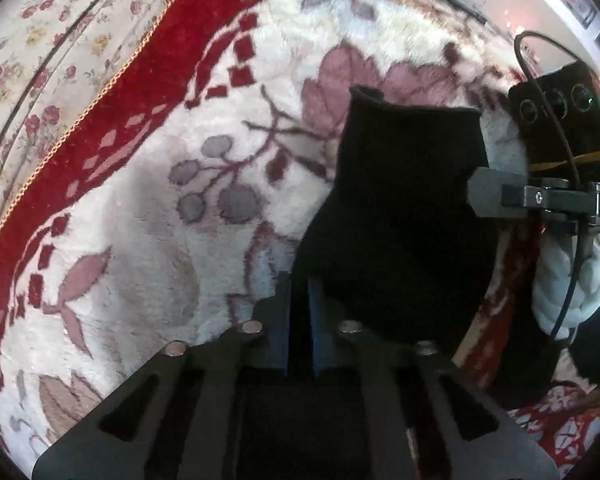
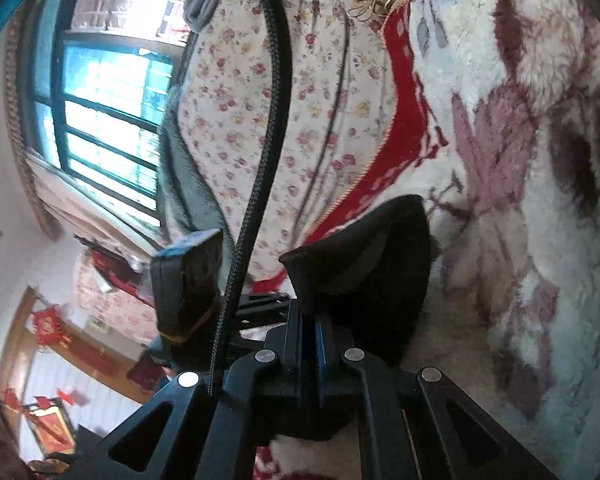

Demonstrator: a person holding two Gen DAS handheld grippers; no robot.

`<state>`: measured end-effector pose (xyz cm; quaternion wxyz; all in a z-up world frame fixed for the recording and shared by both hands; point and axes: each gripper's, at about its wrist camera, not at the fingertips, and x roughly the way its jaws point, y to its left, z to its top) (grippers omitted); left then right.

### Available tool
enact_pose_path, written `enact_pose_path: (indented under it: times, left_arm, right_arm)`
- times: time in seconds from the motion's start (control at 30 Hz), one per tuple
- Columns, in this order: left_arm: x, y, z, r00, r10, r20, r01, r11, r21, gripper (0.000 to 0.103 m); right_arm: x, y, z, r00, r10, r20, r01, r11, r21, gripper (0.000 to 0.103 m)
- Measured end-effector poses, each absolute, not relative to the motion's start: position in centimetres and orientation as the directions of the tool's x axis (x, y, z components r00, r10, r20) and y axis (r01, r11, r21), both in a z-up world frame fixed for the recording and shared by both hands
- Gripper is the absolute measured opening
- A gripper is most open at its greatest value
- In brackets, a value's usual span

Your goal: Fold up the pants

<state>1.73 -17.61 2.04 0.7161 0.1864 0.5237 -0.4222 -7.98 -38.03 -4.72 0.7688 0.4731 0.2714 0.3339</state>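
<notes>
In the left wrist view, the black pants (image 1: 400, 216) lie on a fluffy white blanket (image 1: 140, 220) with pink flowers and a red border. The left gripper (image 1: 300, 296) points down at the near edge of the pants, and its fingers are closed on the black cloth. The right gripper (image 1: 496, 200) is just beside the pants, held by a gloved hand (image 1: 568, 292). In the right wrist view, the right gripper (image 2: 308, 320) has its fingers pinched tight on a raised fold of the pants (image 2: 372, 272), with the blanket (image 2: 540, 200) beside the fold. A black cable (image 2: 268, 140) hangs near the pants.
</notes>
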Motion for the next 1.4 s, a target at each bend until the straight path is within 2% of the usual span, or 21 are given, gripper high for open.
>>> enact_pose_path:
  times: [0.27, 0.47, 0.6, 0.7, 0.8, 0.87, 0.93, 0.97, 1.03, 1.07, 1.13, 1.2, 1.23, 1.33, 1.4]
  left_arm:
    - [0.5, -12.5, 6.7, 0.182, -0.568, -0.802, 0.75, 0.608, -0.26, 0.005]
    - [-0.6, -4.6, 10.8, 0.277, -0.633, -0.723, 0.679, 0.661, -0.318, 0.005]
    - [-2.0, 1.4, 11.0, 0.327, -0.643, -0.692, 0.606, 0.705, -0.368, 0.005]
    - [-3.0, 7.3, 10.0, 0.384, -0.601, -0.701, 0.495, 0.775, -0.393, 0.004]
    - [-3.9, 14.3, 8.4, 0.463, -0.516, -0.721, 0.308, 0.856, -0.415, 0.005]
    - [-5.0, 18.7, 7.3, 0.497, -0.476, -0.725, 0.185, 0.875, -0.448, 0.005]
    - [-6.2, 21.3, 6.9, 0.52, -0.445, -0.729, 0.111, 0.881, -0.459, 0.005]
    - [-6.8, 22.1, 6.7, 0.529, -0.426, -0.734, 0.09, 0.888, -0.451, 0.005]
    - [-7.9, 22.6, 6.6, 0.534, -0.418, -0.735, 0.086, 0.892, -0.445, 0.005]
    - [-8.4, 22.7, 6.8, 0.535, -0.418, -0.734, 0.086, 0.892, -0.445, 0.005]
    - [-9.4, 22.3, 7.0, 0.54, -0.419, -0.73, 0.097, 0.893, -0.44, 0.01]
    - [-9.6, 21.5, 6.8, 0.542, -0.418, -0.729, 0.105, 0.894, -0.435, 0.021]
    - [-9.7, 21.5, 6.7, 0.542, -0.416, -0.73, 0.103, 0.895, -0.434, 0.023]
    - [-10.1, 22.2, 6.1, 0.54, -0.412, -0.734, 0.055, 0.887, -0.458, 0.028]
    - [-11.1, 23.0, 5.8, 0.556, -0.39, -0.734, 0.006, 0.885, -0.466, 0.036]
  right_arm:
    - [-9.3, -35.1, 1.0, 0.572, 0.82, -0.006, -0.412, 0.294, 0.862, 0.005]
    - [-9.4, -28.7, 6.4, 0.426, 0.903, 0.056, -0.552, 0.211, 0.806, 0.005]
    - [-9.0, -22.4, 8.3, 0.293, 0.954, 0.06, -0.614, 0.139, 0.777, 0.005]
    - [-8.4, -17.2, 7.6, 0.205, 0.979, 0.018, -0.611, 0.114, 0.783, 0.005]
    - [-7.4, -12.3, 4.8, 0.134, 0.99, -0.052, -0.571, 0.12, 0.812, 0.005]
    - [-6.5, -9.0, 2.2, 0.118, 0.98, -0.162, -0.55, 0.2, 0.811, 0.006]
    - [-5.8, -6.3, -1.0, 0.091, 0.953, -0.287, -0.489, 0.294, 0.821, 0.008]
    - [-5.7, -5.6, -2.0, 0.076, 0.944, -0.32, -0.466, 0.318, 0.826, 0.006]
    - [-6.2, -5.5, -1.0, 0.08, 0.944, -0.321, -0.505, 0.316, 0.803, 0.01]
    - [-6.3, -5.8, -0.4, 0.062, 0.947, -0.316, -0.509, 0.303, 0.806, 0.018]
    - [-6.4, -6.9, 0.7, 0.044, 0.958, -0.285, -0.503, 0.267, 0.822, 0.026]
    - [-7.0, -8.5, 2.1, 0.075, 0.964, -0.256, -0.529, 0.256, 0.809, 0.036]
    - [-7.2, -9.1, 2.4, 0.086, 0.964, -0.252, -0.535, 0.258, 0.804, 0.04]
    - [-7.8, -10.2, 3.4, 0.136, 0.955, -0.265, -0.561, 0.295, 0.774, 0.041]
    - [-7.8, -10.1, 4.2, 0.185, 0.936, -0.299, -0.589, 0.349, 0.729, 0.041]
